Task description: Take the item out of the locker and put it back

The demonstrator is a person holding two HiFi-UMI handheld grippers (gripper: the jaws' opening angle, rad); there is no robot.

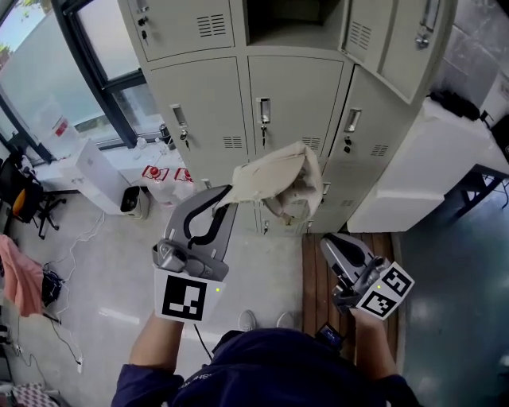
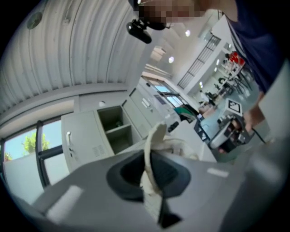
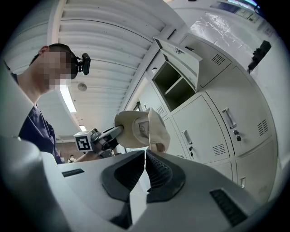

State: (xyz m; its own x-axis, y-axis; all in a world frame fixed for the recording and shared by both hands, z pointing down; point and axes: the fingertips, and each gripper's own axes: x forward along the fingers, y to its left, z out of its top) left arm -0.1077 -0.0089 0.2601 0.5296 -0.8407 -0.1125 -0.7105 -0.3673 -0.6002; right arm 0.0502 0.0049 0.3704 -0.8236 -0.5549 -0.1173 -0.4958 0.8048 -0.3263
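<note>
Locker (image 1: 208,95): top compartment (image 1: 290,20) open; we judge it ready for the return.
Cloth item (image 1: 274,176): outside, hanging in front of the doors.
Left gripper (image 1: 227,199): clamped on the cloth's edge, carrying it.
Right gripper (image 1: 331,243): jaws together, empty, held low.

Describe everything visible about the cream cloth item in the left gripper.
The cream cloth item looks like soft canvas, crumpled and folded over itself, with a faint print. It hangs in the air before the closed lower doors of the lockers. Only the left gripper touches it, jaws shut on a strap-like edge.
</note>
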